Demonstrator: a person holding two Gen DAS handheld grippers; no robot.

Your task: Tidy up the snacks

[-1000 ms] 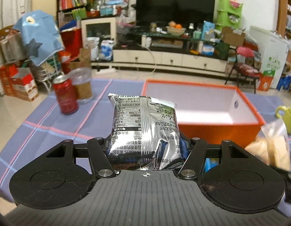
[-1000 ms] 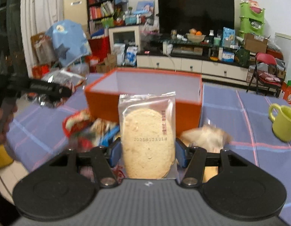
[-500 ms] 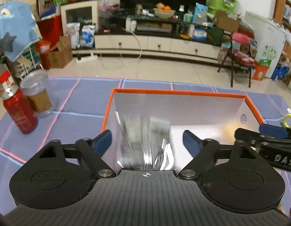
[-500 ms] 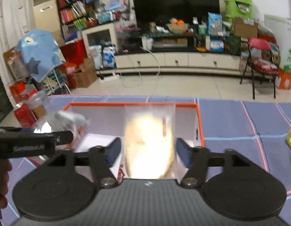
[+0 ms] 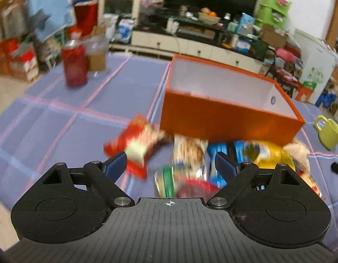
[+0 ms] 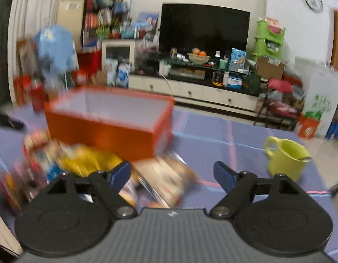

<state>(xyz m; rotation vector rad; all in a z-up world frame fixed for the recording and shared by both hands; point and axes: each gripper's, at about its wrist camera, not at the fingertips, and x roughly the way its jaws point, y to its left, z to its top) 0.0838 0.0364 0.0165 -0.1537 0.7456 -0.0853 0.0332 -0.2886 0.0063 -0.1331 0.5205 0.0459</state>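
Both packets held a second ago, the silver bag on the left and the round cracker on the right, are gone from the jaws, and both grippers have swung back from over the orange box (image 5: 230, 111) to the snack pile (image 5: 191, 153) lying on the cloth against the box's near wall. Each should settle on one packet and straddle it squarely before squeezing. Left gripper (image 5: 170, 164) and right gripper (image 6: 172, 174) are both opening wide, gripping nothing, with only loose, blurred packets lying on the cloth below them.

Home living room, big television (image 6: 204, 29) on low cabinet (image 6: 195, 92), crowded bookshelf (image 6: 103, 17), wall clock (image 6: 313, 0)
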